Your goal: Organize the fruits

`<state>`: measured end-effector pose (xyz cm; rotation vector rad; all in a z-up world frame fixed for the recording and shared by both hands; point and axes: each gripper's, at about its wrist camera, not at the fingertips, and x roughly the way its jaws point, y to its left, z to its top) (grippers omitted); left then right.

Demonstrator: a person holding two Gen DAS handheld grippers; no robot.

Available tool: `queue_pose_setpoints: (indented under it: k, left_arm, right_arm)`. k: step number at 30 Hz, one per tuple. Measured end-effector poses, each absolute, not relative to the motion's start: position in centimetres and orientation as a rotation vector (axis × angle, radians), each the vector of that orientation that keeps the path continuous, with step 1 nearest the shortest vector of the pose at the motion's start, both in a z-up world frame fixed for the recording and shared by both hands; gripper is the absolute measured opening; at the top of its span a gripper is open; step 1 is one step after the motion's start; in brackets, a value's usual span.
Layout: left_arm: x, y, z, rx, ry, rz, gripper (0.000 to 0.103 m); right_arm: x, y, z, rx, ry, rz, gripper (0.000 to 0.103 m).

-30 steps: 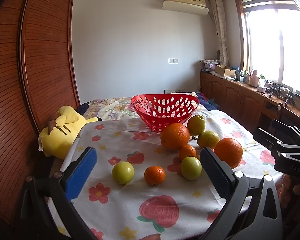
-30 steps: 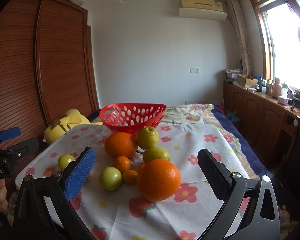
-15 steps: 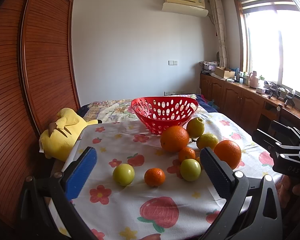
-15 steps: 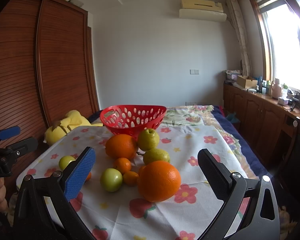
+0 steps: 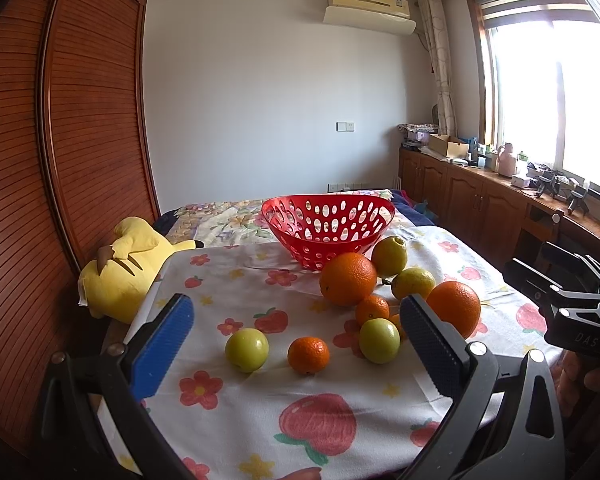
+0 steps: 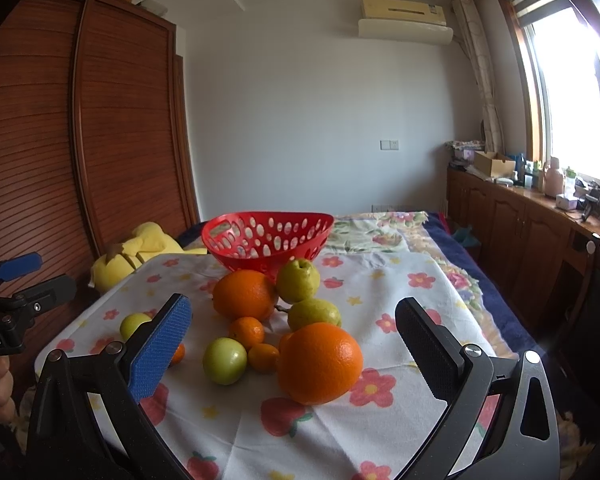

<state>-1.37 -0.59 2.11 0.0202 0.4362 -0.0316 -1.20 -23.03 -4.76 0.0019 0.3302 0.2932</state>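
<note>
While both tools are hovering above the near edge of the worktop [image 5: 260,432], the left hand-held gripper [image 5: 296,344] is standing with its fingers spread wide and gripping nothing, and the right hand-held gripper [image 6: 292,344] is likewise spread and empty. The red perforated basket [image 5: 328,232] is sitting empty toward the far edge of the worktop, on the flower-and-strawberry tablecloth [image 6: 380,420]. Just in front of it a large orange [image 5: 348,279] and two yellow-green pears [image 5: 389,257] are lying close together. Nearer the right edge a second large orange [image 6: 319,363] is resting beside two small mandarins [image 6: 247,333] and a green apple [image 6: 224,361]. Apart from that cluster, toward the near-left corner, another green apple [image 5: 247,349] and a lone mandarin [image 5: 308,355] are lying side by side without touching. A yellow plush toy [image 5: 124,268] is lying off the far-left corner.
</note>
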Motion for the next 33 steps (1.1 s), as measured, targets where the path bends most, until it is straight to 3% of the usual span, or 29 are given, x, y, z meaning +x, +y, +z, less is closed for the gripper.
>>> queue_pose_setpoints:
  k: [21,33]
  left_arm:
    - [-1.5,-0.7,2.0,0.019,0.444,-0.036,0.103]
    - [0.0,0.9,-0.9,0.001,0.507,-0.052,0.103]
  right_arm:
    - [-1.3,-22.5,-4.1,0.001,0.335,0.292,0.103]
    - [-0.3,-22.7,-5.9,-0.014,0.38,0.291,0.103]
